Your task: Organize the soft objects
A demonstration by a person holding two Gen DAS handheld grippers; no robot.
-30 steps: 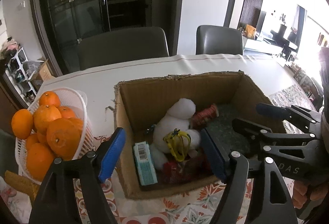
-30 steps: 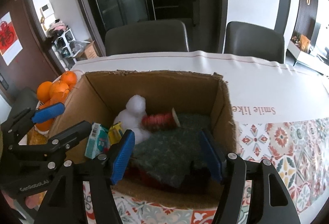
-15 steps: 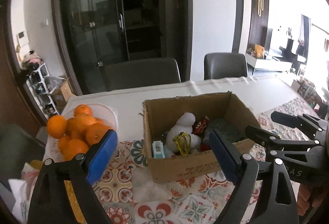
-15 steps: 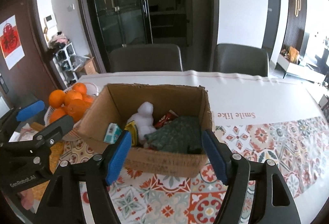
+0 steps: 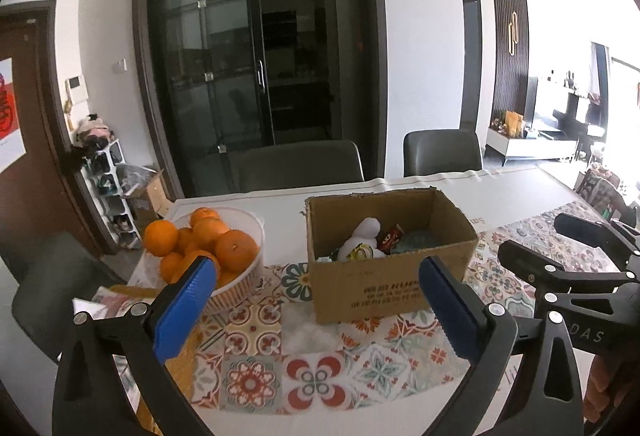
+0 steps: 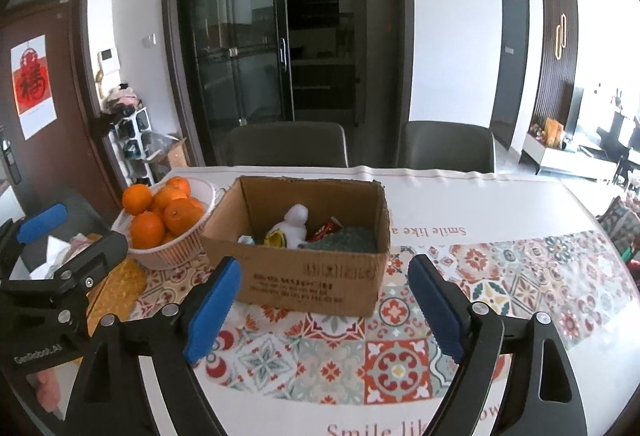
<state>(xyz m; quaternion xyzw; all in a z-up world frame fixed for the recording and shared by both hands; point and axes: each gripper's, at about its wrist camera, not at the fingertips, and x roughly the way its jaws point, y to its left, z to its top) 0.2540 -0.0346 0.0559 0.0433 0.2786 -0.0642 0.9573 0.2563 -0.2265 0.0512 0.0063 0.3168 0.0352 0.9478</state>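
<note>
**Legible text and signs**

"Smile like a…" printed in dark red on white tablecloth [image 6: 500,204], upside-down from right wrist view, cut off by cardboard box [image 6: 304,276]. Second "Smile li…" line at near edge of same cloth, upright, partly cropped. "GenRobot.AI" in white on body of left gripper [image 6: 40,236], seen in right wrist view. "…DAS" in white on body of right gripper [image 5: 568,248], seen in left wrist view, start hidden. Black print lines on box front, inverted, too blurred to read. Red Chinese character on poster [image 6: 34,84] on door.
</note>
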